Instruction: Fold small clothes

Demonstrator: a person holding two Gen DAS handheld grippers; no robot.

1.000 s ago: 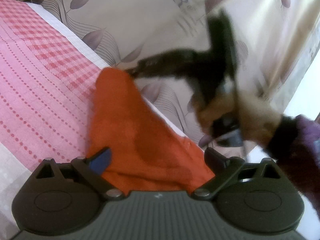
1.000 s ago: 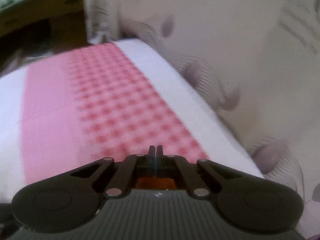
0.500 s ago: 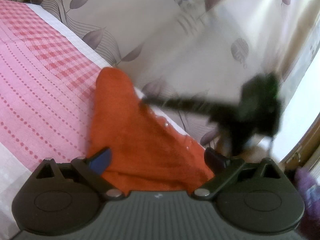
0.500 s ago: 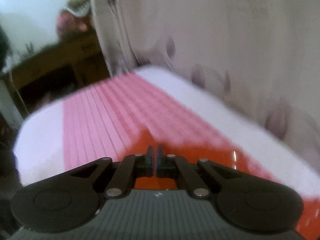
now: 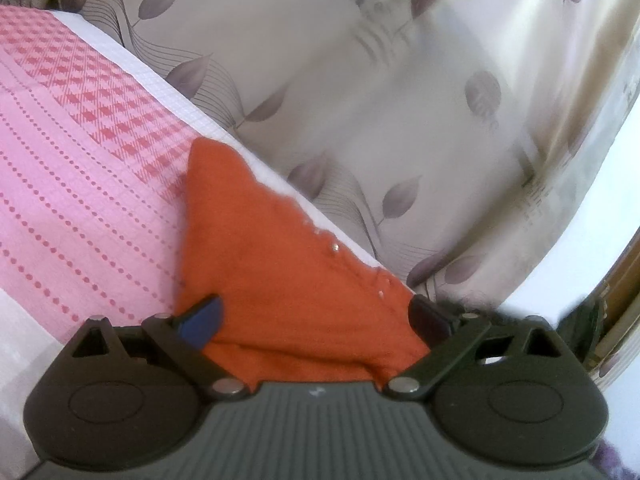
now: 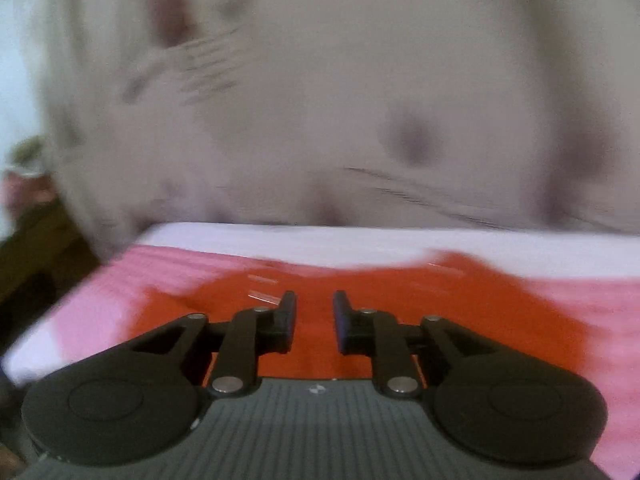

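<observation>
Orange garment (image 5: 280, 276) along bedspread's (image 5: 80, 200) edge

The left gripper (image 5: 314, 318) holds its fingers spread wide, tips low and pointed slightly downward, pressing on nothing. The right gripper (image 6: 315, 316) is opening, a narrow gap between its parallel fingers; through the blur, nothing seems caught between them.
</observation>
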